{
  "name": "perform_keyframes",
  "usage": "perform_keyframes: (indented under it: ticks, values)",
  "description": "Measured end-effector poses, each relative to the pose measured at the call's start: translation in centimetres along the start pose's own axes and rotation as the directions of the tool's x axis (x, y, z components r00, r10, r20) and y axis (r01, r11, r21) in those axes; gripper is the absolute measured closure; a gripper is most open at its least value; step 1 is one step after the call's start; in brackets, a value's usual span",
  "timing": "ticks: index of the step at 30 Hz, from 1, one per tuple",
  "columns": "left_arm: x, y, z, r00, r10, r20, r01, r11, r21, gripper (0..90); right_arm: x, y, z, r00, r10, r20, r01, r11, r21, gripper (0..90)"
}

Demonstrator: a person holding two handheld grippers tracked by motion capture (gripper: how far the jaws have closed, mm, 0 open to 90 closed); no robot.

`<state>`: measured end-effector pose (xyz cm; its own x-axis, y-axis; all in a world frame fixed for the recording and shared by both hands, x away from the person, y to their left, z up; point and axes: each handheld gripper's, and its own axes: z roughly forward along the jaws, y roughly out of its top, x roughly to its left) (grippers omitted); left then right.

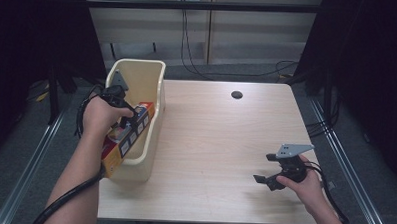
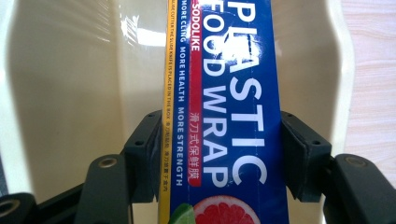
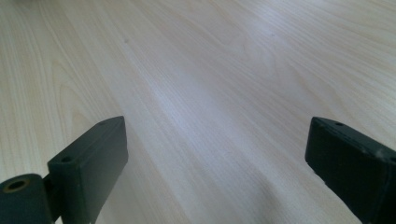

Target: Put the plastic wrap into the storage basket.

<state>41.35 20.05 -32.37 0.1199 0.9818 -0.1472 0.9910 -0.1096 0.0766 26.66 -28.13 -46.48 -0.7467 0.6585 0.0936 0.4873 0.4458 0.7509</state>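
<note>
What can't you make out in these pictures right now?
- Floor of the cream plastic bin: high view, hidden by its walls and the blue plastic wrap box.
- Box's far end: left gripper view, cut off by the top edge.
- Small dark spot on the wooden table: too small to identify.

- Left tool [image 1: 127, 120] is clamped across a box [image 2: 224, 116], jaws pressed to both its long sides; left hand [image 1: 100, 116] grips it, forearm reaching forward.
- Right tool [image 1: 265, 169] is held low with jaws spread wide, pointing left; right hand [image 1: 304, 184] wraps its body.

Lab-like recording space: bare wooden table [image 1: 225, 143] on metal frame, black curtains [image 1: 373, 58] either side, loose floor cables [image 1: 198, 67].
</note>
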Motion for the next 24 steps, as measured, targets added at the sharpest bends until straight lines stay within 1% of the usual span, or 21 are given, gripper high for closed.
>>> perform_keyframes:
  ticks: [1,2,3,4,6,7,8,9,10,12,13,14,16,17,18,19,21,23,24]
  values:
    - [0.0,0.1,0.1,0.9999,0.007,-0.01,-0.007,0.9999,0.008,40.2,0.0,0.0,0.0,1.0,0.001,0.0,-0.001,1.0,0.0,5.8]
    - [-0.1,0.1,0.2,0.9999,0.004,-0.016,-0.004,1.0,0.009,40.1,0.0,0.0,-0.1,1.0,0.0,0.006,0.0,1.0,0.001,5.8]
    - [-0.2,0.2,0.3,1.0,-0.002,-0.01,0.002,1.0,0.01,40.1,0.0,-0.1,-0.1,1.0,0.001,0.002,-0.001,1.0,0.0,5.8]
    - [-0.2,0.2,0.4,0.9999,0.003,-0.012,-0.003,1.0,0.009,40.0,0.0,-0.1,-0.2,1.0,0.002,0.008,-0.002,1.0,-0.001,5.8]
    - [-0.3,0.3,0.6,1.0,-0.004,-0.002,0.004,0.9999,0.014,40.0,0.0,-0.2,-0.4,0.9999,0.006,0.009,-0.006,1.0,-0.003,5.8]
    - [-0.3,0.3,0.6,1.0,0.005,-0.002,-0.004,0.9998,0.02,39.9,-0.1,-0.2,-0.4,1.0,0.004,0.009,-0.004,1.0,-0.005,5.8]
    - [-0.4,0.4,0.7,1.0,-0.002,0.0,0.002,0.9999,0.016,40.0,-0.1,-0.3,-0.5,0.9999,0.007,0.009,-0.007,1.0,-0.006,5.8]
    - [-0.4,0.4,0.8,1.0,-0.001,0.0,0.001,0.9998,0.021,39.9,-0.1,-0.3,-0.5,0.9999,0.007,0.014,-0.007,1.0,-0.006,5.8]
    - [-0.4,0.4,0.8,0.9998,0.017,-0.011,-0.017,0.9995,0.027,39.8,-0.1,-0.4,-0.5,0.9999,0.007,0.011,-0.007,1.0,-0.004,5.8]
    - [-0.4,0.5,0.9,0.9998,0.018,-0.012,-0.018,0.9995,0.028,39.7,-0.1,-0.4,-0.6,0.9999,0.005,0.016,-0.005,1.0,-0.005,5.8]
    - [-0.4,0.5,1.0,0.9998,0.021,-0.002,-0.021,0.999,0.039,39.6,-0.1,-0.4,-0.6,0.9999,0.005,0.017,-0.005,1.0,-0.006,5.8]
    - [-0.4,0.5,1.1,0.9997,0.02,-0.011,-0.019,0.9991,0.037,39.6,-0.1,-0.5,-0.7,0.9998,0.01,0.015,-0.01,1.0,-0.007,5.8]
    - [-0.4,0.6,1.2,0.9999,0.013,-0.009,-0.012,0.9993,0.034,39.3,0.0,-0.5,-0.7,0.9998,0.013,0.015,-0.013,1.0,-0.005,5.8]
    - [-0.4,0.6,1.1,1.0,0.005,-0.005,-0.005,0.9998,0.017,39.0,0.0,-0.5,-0.7,0.9997,0.014,0.018,-0.014,1.0,-0.003,5.8]
    - [-0.4,0.6,0.8,0.9999,-0.004,0.015,0.004,1.0,-0.006,38.3,-0.1,-0.5,-0.7,0.9997,0.013,0.019,-0.013,1.0,-0.003,5.8]
    - [-0.4,0.7,0.4,0.9996,-0.001,0.029,0.002,0.9996,-0.029,38.4,-0.1,-0.5,-0.7,0.9997,0.012,0.019,-0.012,1.0,-0.003,5.8]
    - [-0.6,0.7,-0.5,0.9999,0.007,0.013,-0.006,0.9991,-0.042,38.3,-0.1,-0.5,-0.7,0.9997,0.013,0.02,-0.013,1.0,-0.008,5.8]
    - [-0.8,0.7,-1.4,0.9997,-0.003,0.022,0.004,0.9979,-0.065,37.8,0.0,-0.5,-0.8,0.9998,0.011,0.017,-0.011,1.0,-0.007,5.8]
    - [-0.8,0.7,-1.7,0.9998,0.003,0.018,-0.002,0.9971,-0.076,37.2,0.0,-0.5,-0.8,0.9998,0.01,0.017,-0.01,1.0,-0.004,5.8]
